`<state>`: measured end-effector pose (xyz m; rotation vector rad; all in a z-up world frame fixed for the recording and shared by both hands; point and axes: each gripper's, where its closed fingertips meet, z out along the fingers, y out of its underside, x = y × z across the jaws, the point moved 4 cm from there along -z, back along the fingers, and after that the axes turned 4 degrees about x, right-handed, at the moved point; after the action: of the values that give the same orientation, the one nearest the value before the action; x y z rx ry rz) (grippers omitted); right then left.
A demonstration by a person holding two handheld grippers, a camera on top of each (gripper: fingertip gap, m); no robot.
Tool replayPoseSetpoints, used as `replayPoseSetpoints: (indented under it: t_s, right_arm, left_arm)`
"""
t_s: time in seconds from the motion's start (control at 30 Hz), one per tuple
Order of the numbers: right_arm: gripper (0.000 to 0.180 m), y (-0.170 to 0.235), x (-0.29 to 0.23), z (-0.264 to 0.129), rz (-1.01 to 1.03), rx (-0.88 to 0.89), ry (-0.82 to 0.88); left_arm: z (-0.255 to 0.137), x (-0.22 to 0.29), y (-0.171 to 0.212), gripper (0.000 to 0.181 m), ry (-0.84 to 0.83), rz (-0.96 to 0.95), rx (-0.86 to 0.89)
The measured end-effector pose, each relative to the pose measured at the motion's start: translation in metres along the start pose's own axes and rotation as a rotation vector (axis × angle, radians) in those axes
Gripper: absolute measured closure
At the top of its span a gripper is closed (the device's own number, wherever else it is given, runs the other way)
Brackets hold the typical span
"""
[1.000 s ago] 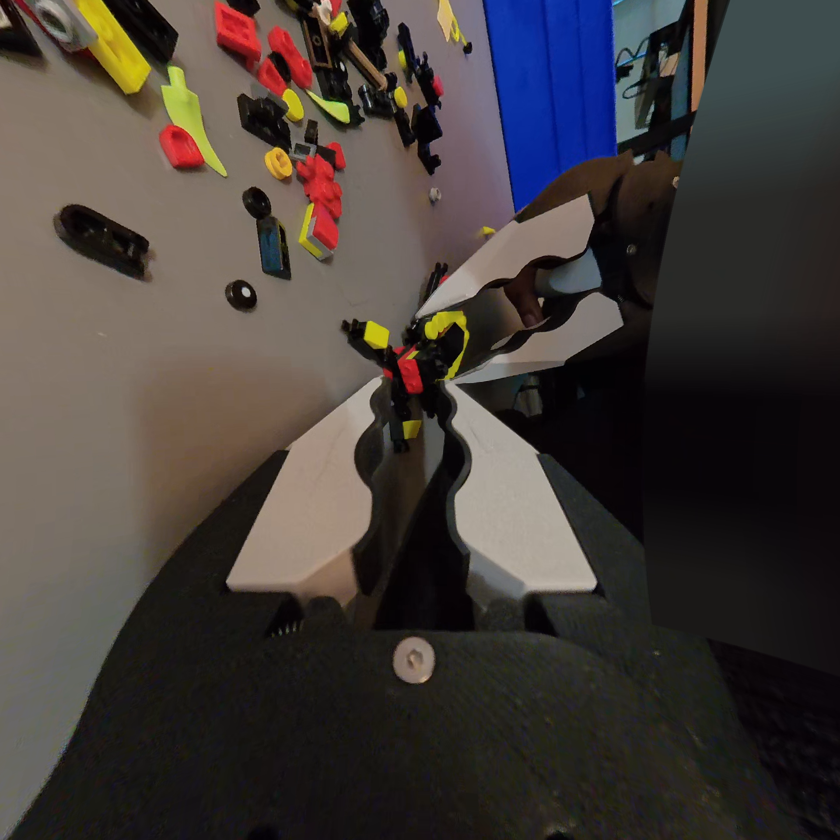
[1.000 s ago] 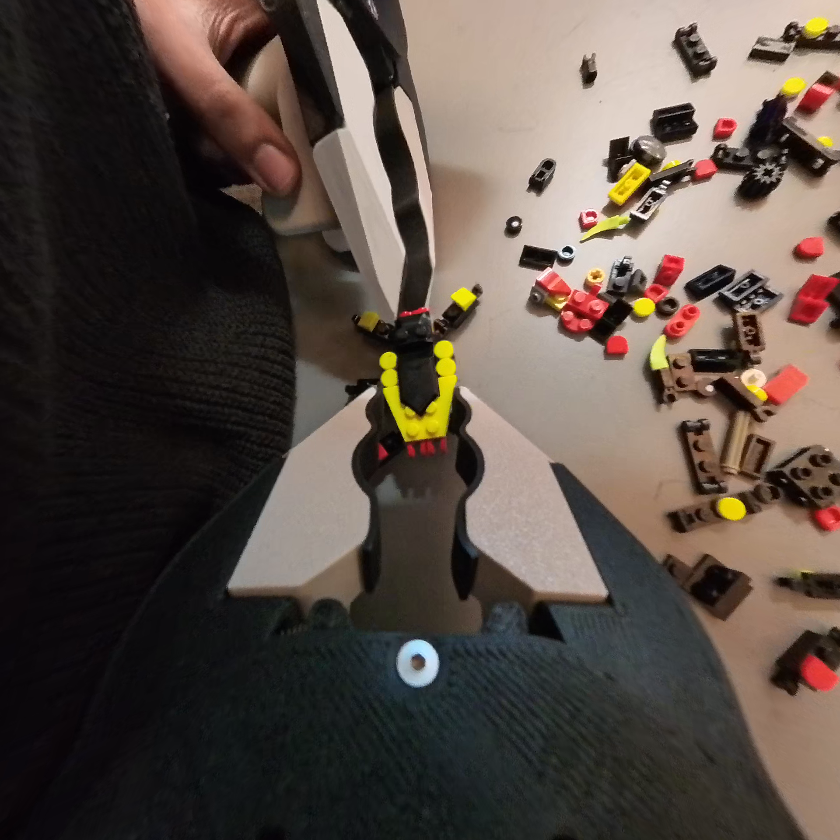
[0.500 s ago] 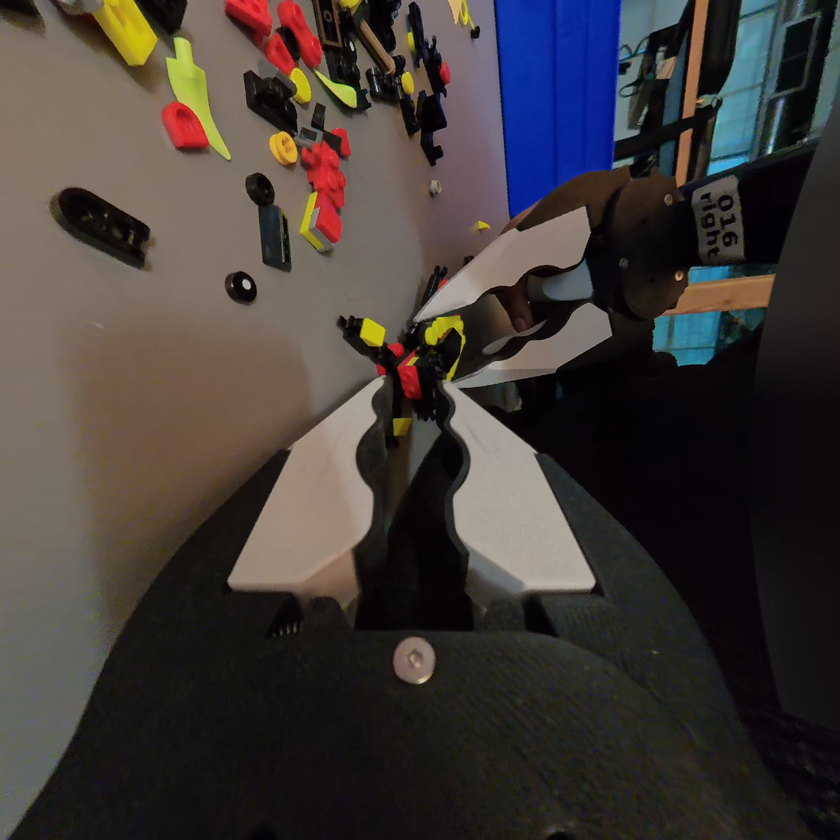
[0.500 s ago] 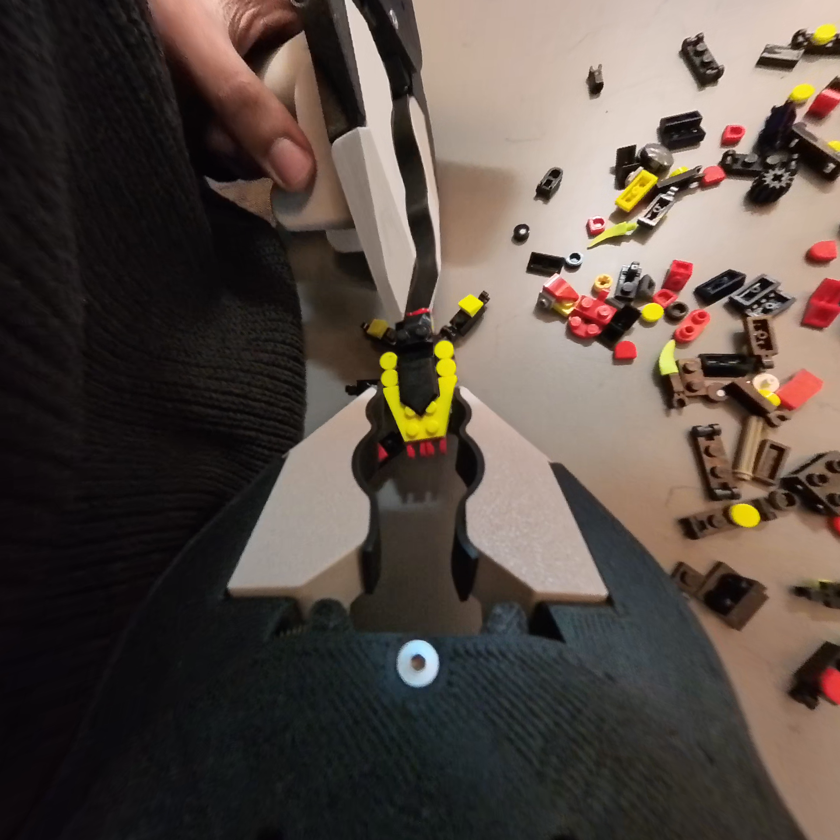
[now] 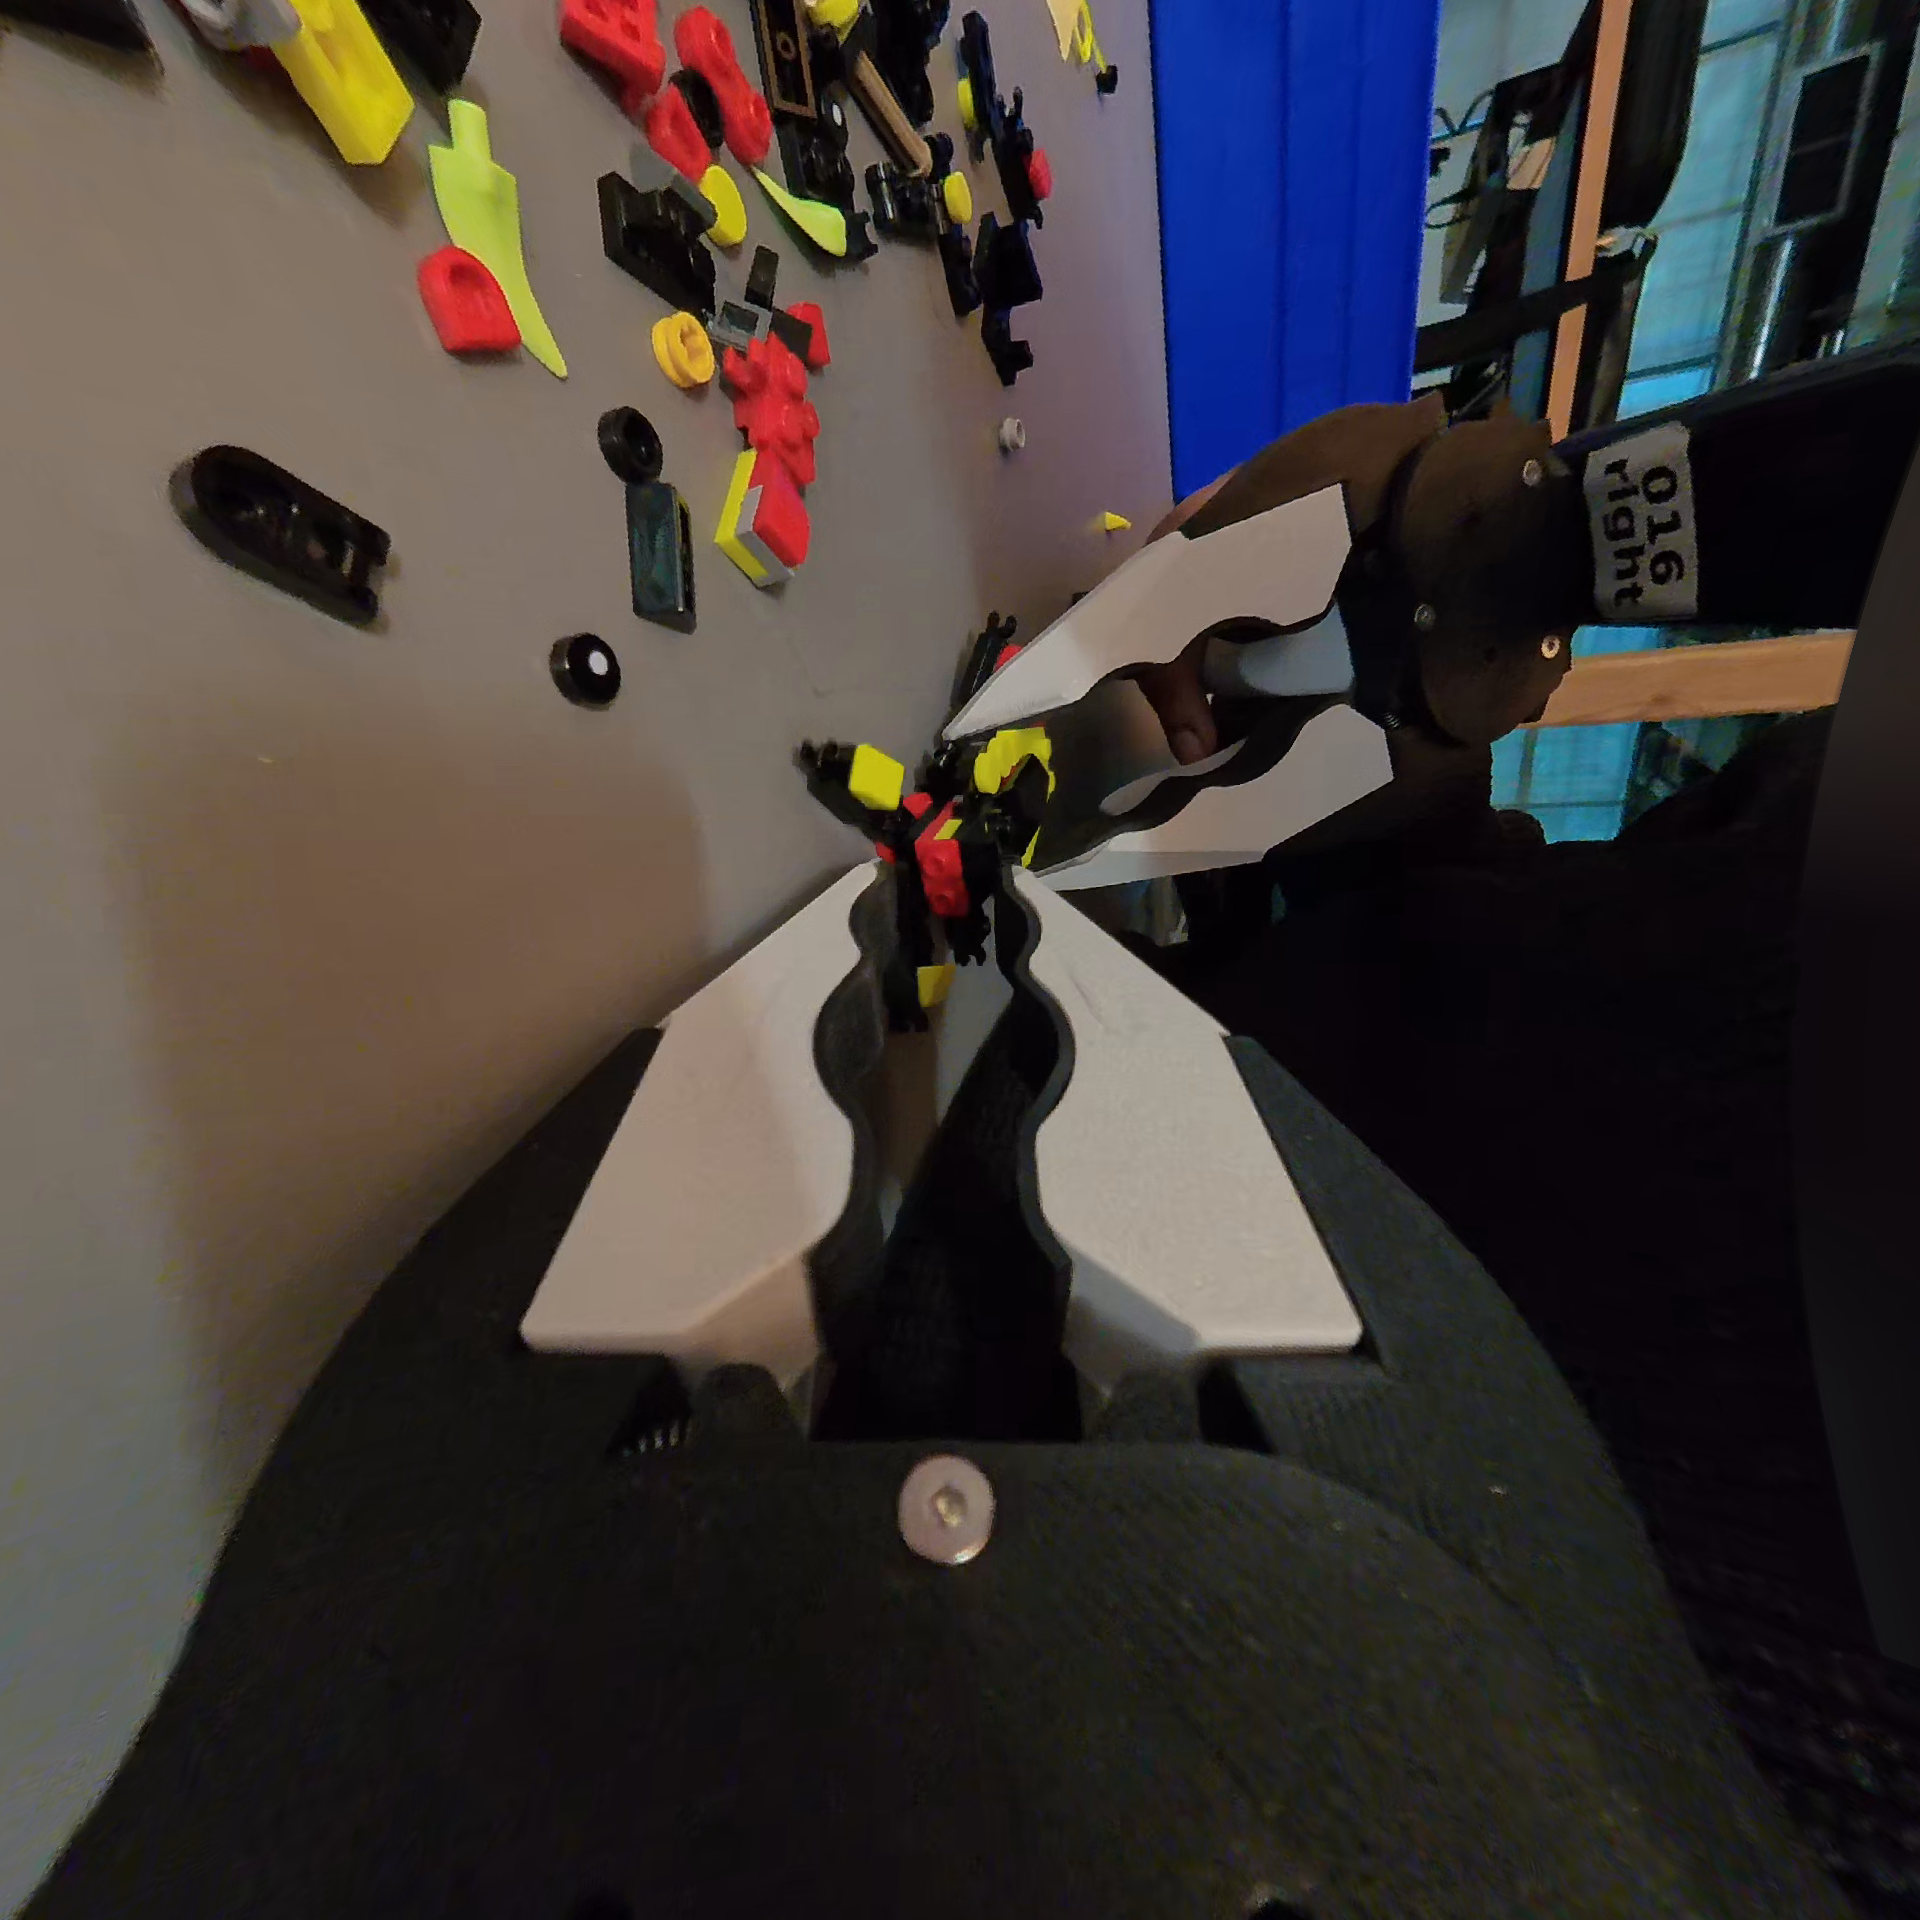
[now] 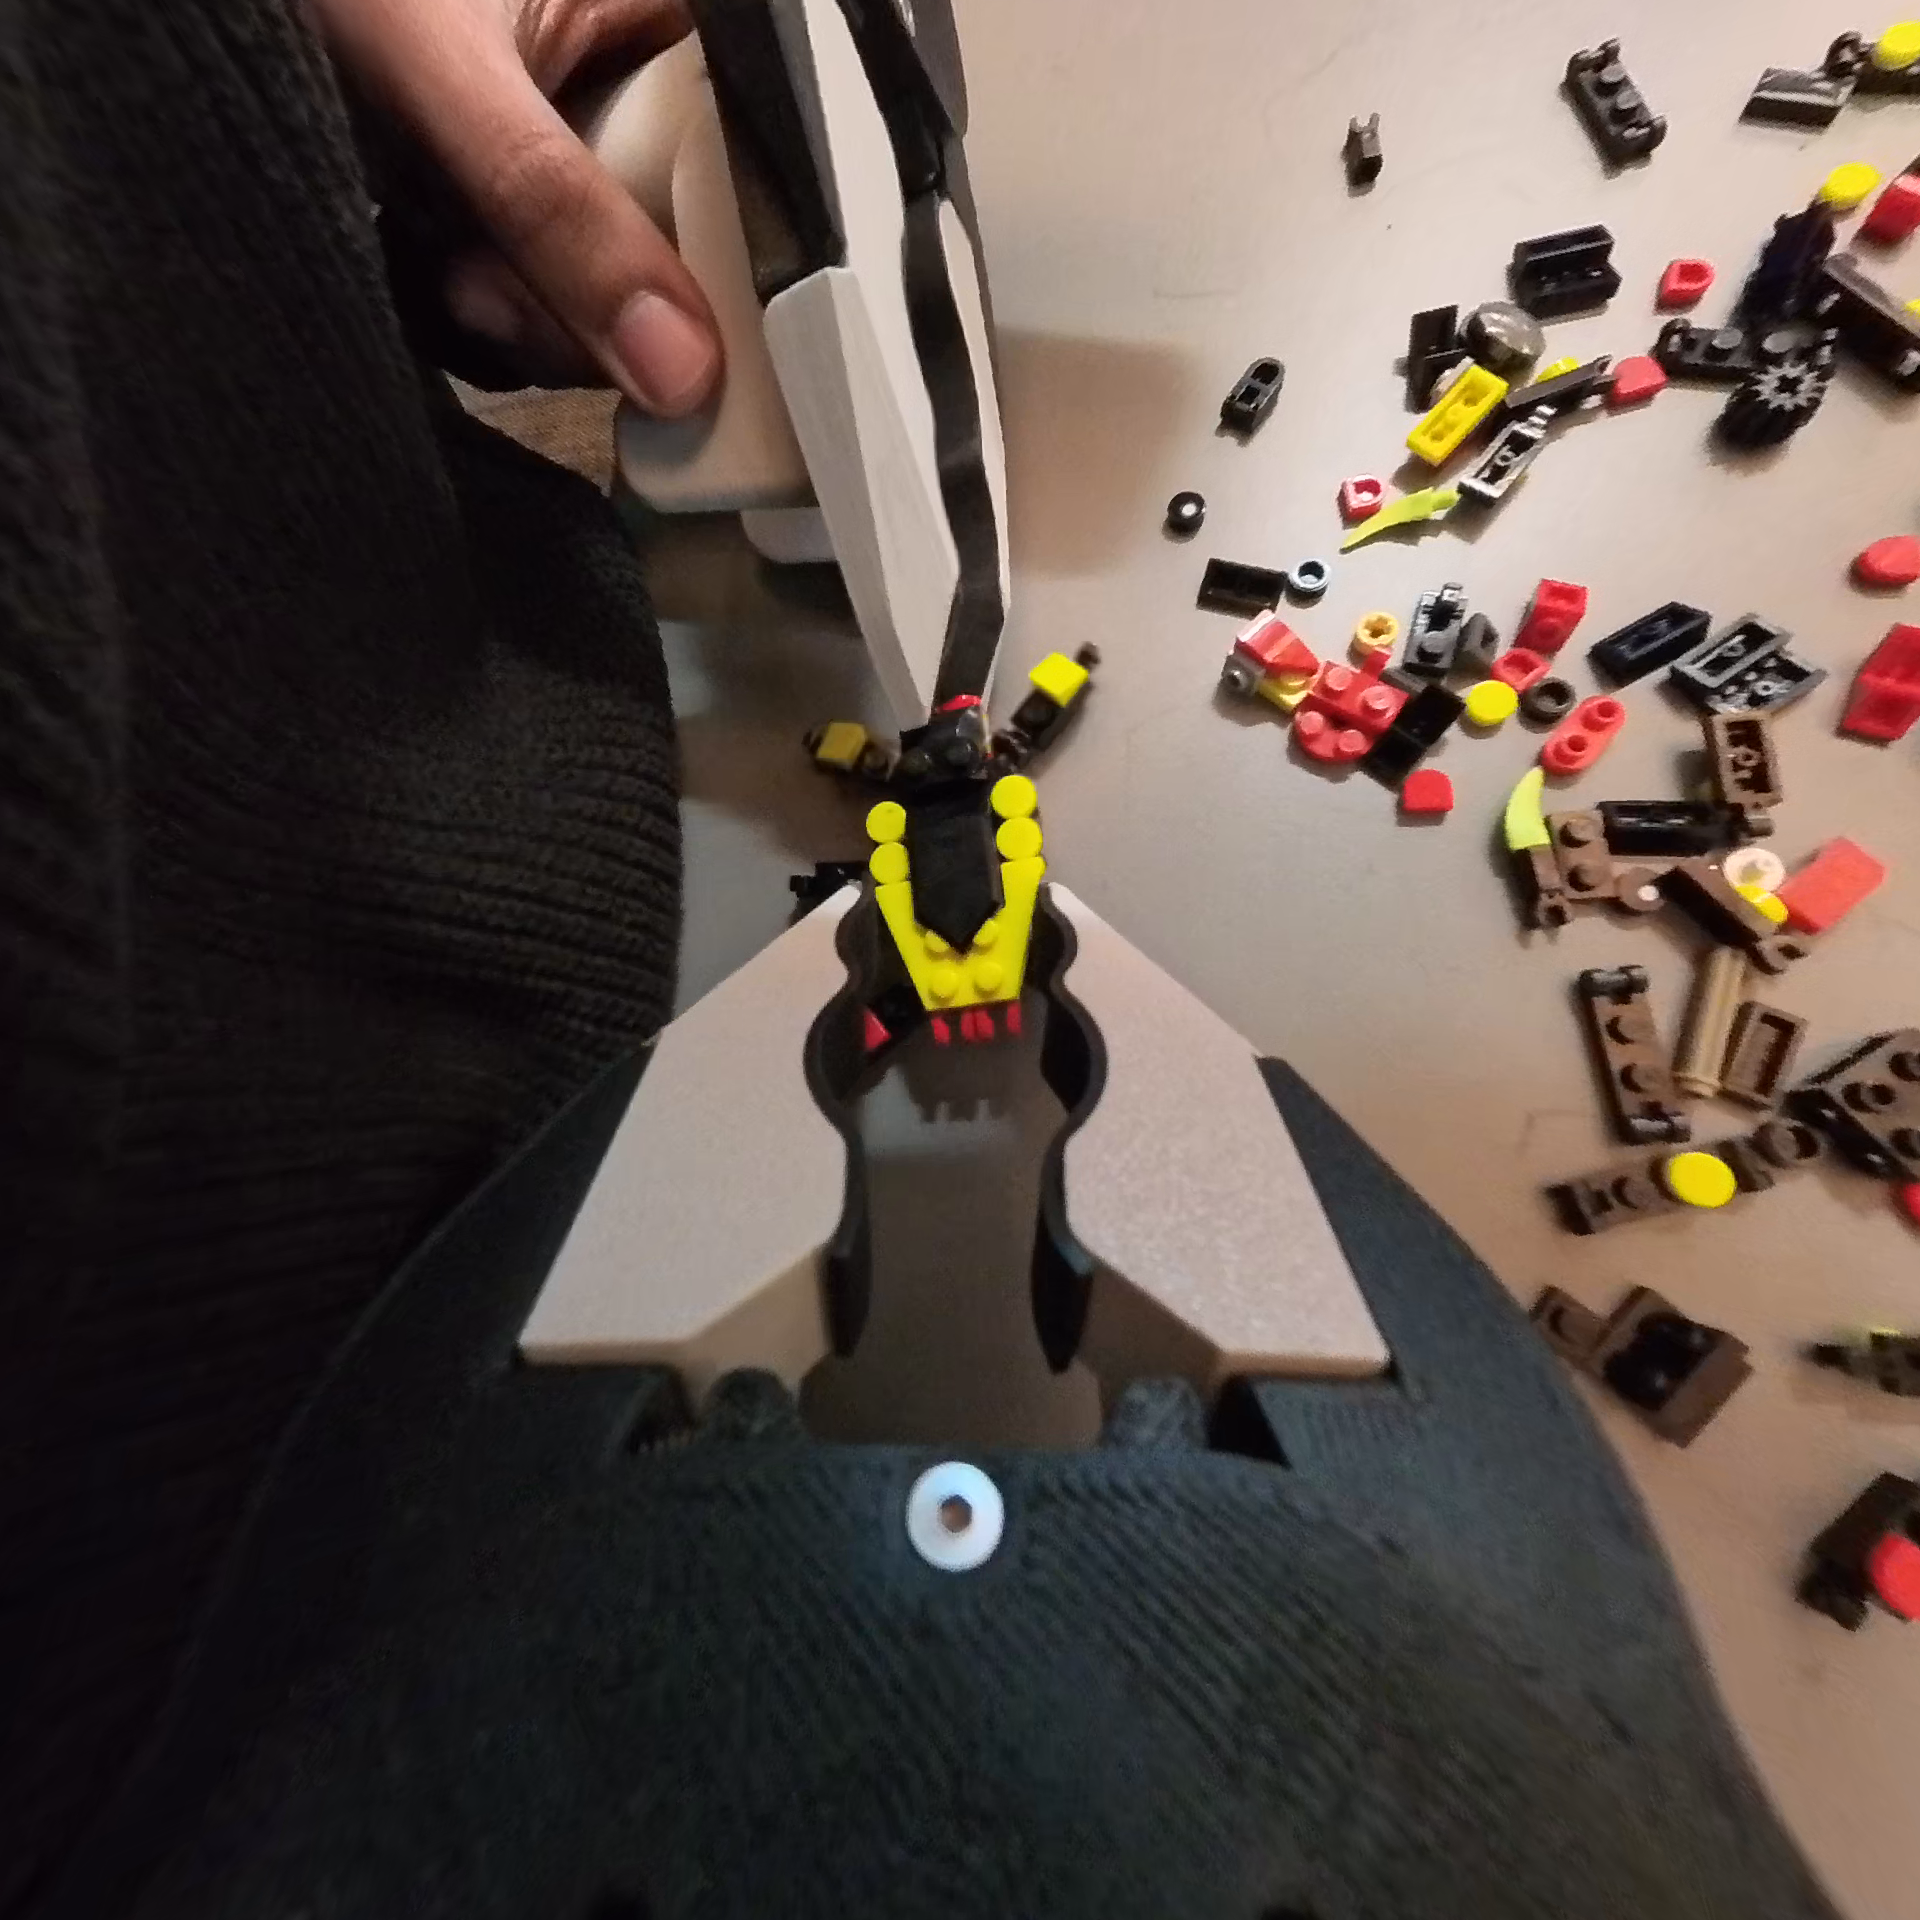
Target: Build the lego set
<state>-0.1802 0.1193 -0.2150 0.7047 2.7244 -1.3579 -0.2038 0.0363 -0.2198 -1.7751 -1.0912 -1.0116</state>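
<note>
A small black, yellow and red lego model (image 5: 940, 821) is held just above the grey table (image 5: 312, 935) between both grippers. My left gripper (image 5: 945, 878) is shut on its red and black end. My right gripper (image 6: 954, 904) is shut on its yellow wedge-shaped body (image 6: 956, 935). In the right wrist view the left gripper (image 6: 951, 707) comes down from above onto the model's far end, where two yellow-tipped arms stick out. In the left wrist view the right gripper (image 5: 1003, 795) reaches in from the right.
Several loose black, red and yellow pieces lie on the table, at the right in the right wrist view (image 6: 1558, 675) and at the top in the left wrist view (image 5: 769, 208). A hand (image 6: 582, 229) and a dark sleeve (image 6: 260, 727) fill the left. A blue panel (image 5: 1288, 239) stands beyond the table edge.
Both grippers keep their hold on the model. The two have shifted slightly together over the table, and the right gripper's body has come into view in the left wrist view.
</note>
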Motion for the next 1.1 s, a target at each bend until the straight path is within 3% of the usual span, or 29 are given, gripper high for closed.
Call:
replayPoseSetpoints:
  t_s: [0.67,1.1]
  right_arm:
    - [0.151,-0.002,0.006,-0.001,-0.038,-0.075,-0.089]
    - [0.152,-0.006,0.012,-0.001,-0.228,-0.151,-0.240]
  left_arm:
    - [0.002,0.000,0.001,0.166,0.043,-0.027,0.002]
    - [0.005,0.001,0.003,0.161,0.020,-0.003,-0.044]
